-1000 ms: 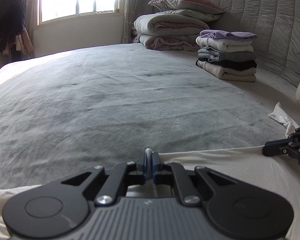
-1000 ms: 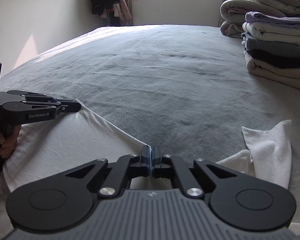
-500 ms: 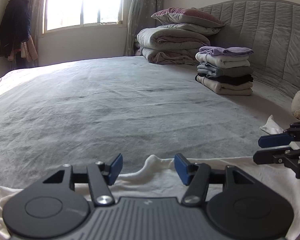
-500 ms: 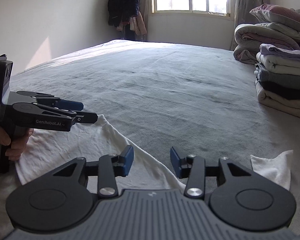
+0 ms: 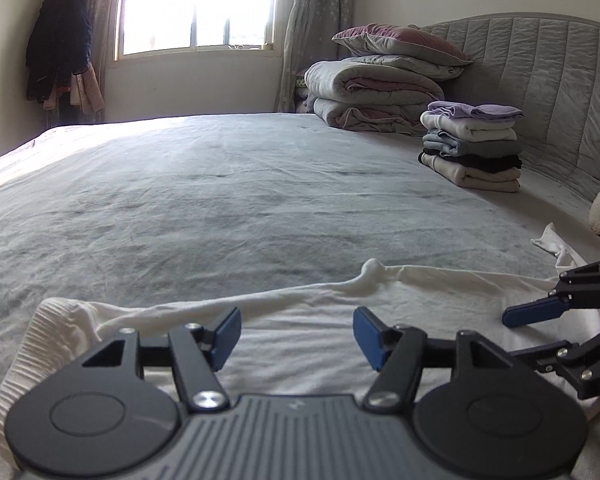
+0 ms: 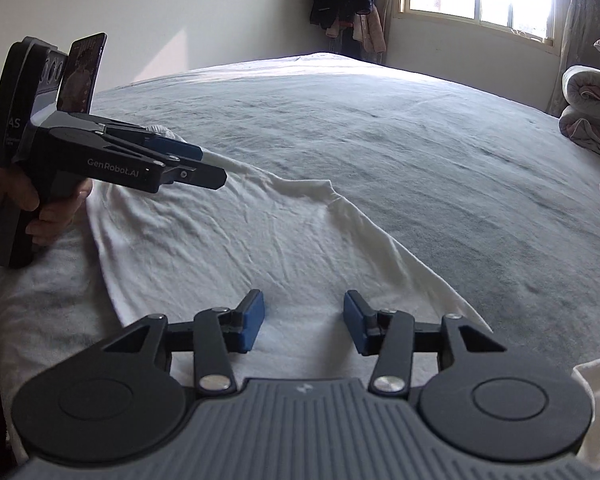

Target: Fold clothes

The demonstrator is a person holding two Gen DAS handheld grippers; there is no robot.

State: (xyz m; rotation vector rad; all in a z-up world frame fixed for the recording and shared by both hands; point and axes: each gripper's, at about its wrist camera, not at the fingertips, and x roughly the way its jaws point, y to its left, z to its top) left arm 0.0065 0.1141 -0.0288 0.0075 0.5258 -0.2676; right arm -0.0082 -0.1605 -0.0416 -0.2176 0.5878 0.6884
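Grey bedspread, white garment spread flat at near edge. Left gripper and right gripper both gape wide, empty, above it. Judged between folds; next needs fresh edge grips.

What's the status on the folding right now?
Left gripper open, right gripper open, both holding nothing. White garment lying spread on grey bedsheet. Folded stack well clear by the headboard.
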